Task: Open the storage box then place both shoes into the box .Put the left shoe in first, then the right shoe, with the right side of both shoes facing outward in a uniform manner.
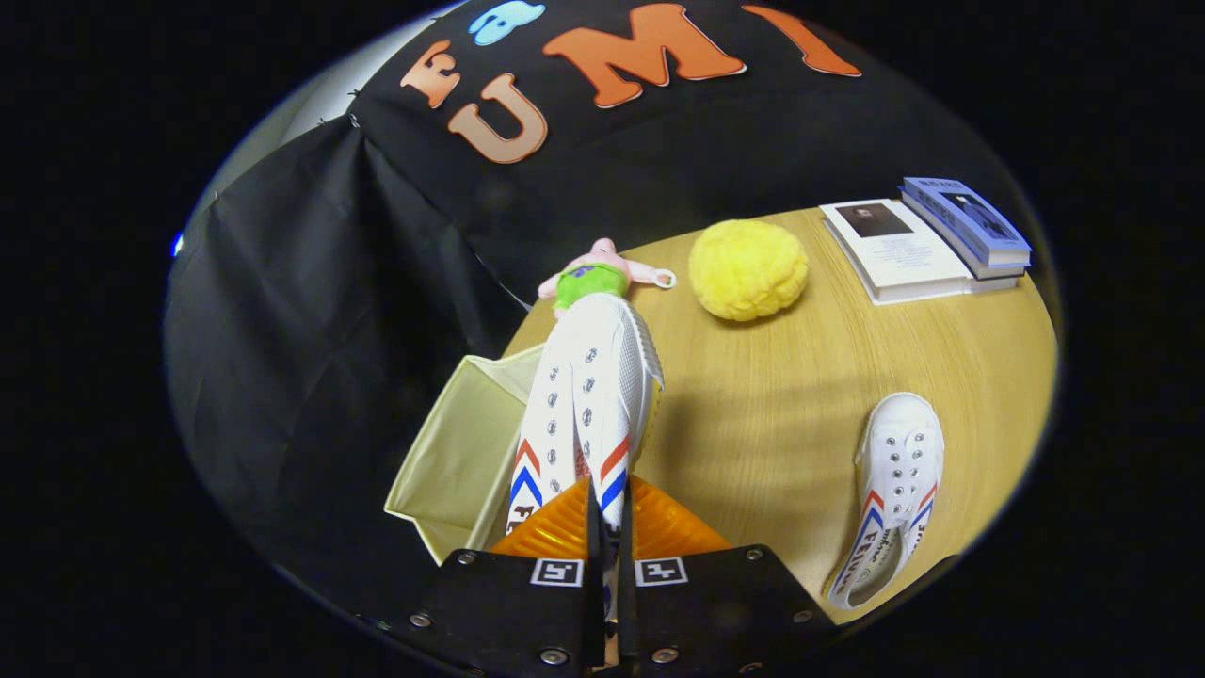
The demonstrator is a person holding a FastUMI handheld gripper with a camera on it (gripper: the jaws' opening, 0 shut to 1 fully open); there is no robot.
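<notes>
**First shoe pinched by the collar, held beside the open box**

The gripper (602, 527) has its two fingers drawn nearly together, clamped on the heel-end collar of a white canvas lace-up shoe with red and blue chevron stripes (588, 395). The shoe runs straight out from between the fingers, toe pointing away, eyelets facing up at the camera. Gripping the thin collar fabric seems sensible: it is the one part narrow enough for the jaws, and it lets the shoe hang lengthwise for lowering.

Just left of the held shoe, and partly under it, sits the cream fabric storage box (461, 452), its top already open and its inner walls showing. The shoe appears to be over the box's right rim rather than inside it, so the placing is probably not yet done.

The matching second white canvas shoe (894, 490) lies well apart on the light wooden table (772, 395), awaiting its turn. Beyond the held toe lie a small pink doll in a green top (602, 273), a fuzzy yellow ball (748, 268) and stacked books (932, 240).
</notes>
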